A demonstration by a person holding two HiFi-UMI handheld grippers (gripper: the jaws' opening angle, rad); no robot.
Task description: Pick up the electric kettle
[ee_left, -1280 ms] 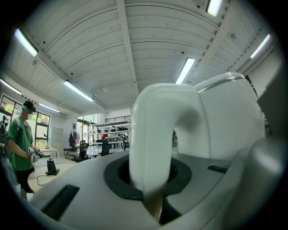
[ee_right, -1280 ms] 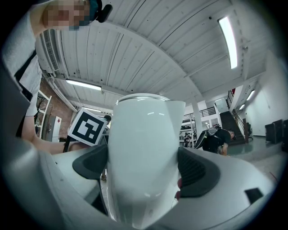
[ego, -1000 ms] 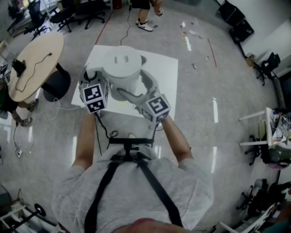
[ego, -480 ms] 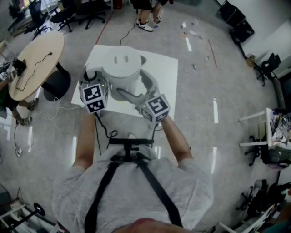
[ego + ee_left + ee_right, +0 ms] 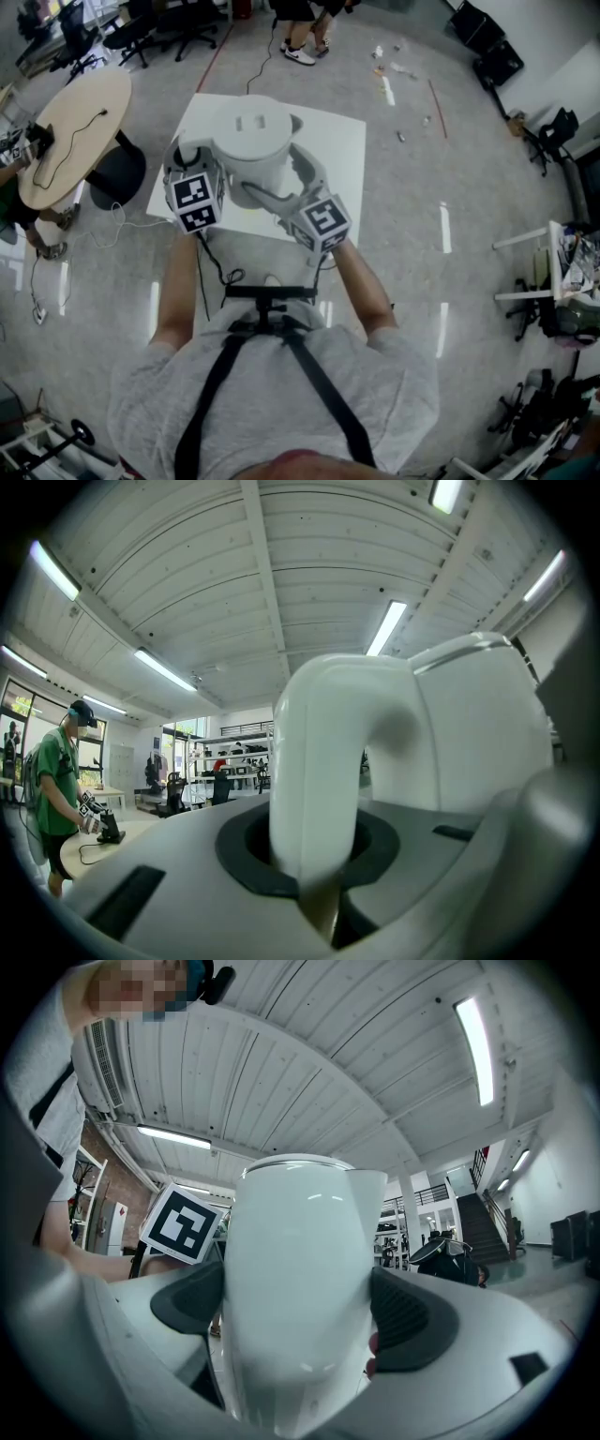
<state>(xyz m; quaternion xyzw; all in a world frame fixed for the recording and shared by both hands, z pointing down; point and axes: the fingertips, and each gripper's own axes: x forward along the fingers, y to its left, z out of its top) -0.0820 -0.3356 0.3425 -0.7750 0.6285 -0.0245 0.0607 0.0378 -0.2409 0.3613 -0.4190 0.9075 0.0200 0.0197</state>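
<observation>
The white electric kettle (image 5: 251, 141) sits between both grippers over the far half of the white table (image 5: 339, 161), its lid facing up and its spout on the far right. The grasp looks done. Whether the base has left the table cannot be told, since the kettle's own body hides its underside, so the lift is either just under way or the one step left. The left gripper (image 5: 314, 878) is nearly closed, clamped on the arched handle (image 5: 319, 752) at the kettle's left side, with the arch rising straight out from between its jaws. The right gripper (image 5: 300, 1340) comes in from the near right with its jaws wider apart, its dark pads (image 5: 414, 1321) pressed against either side of the kettle's rounded body.
</observation>
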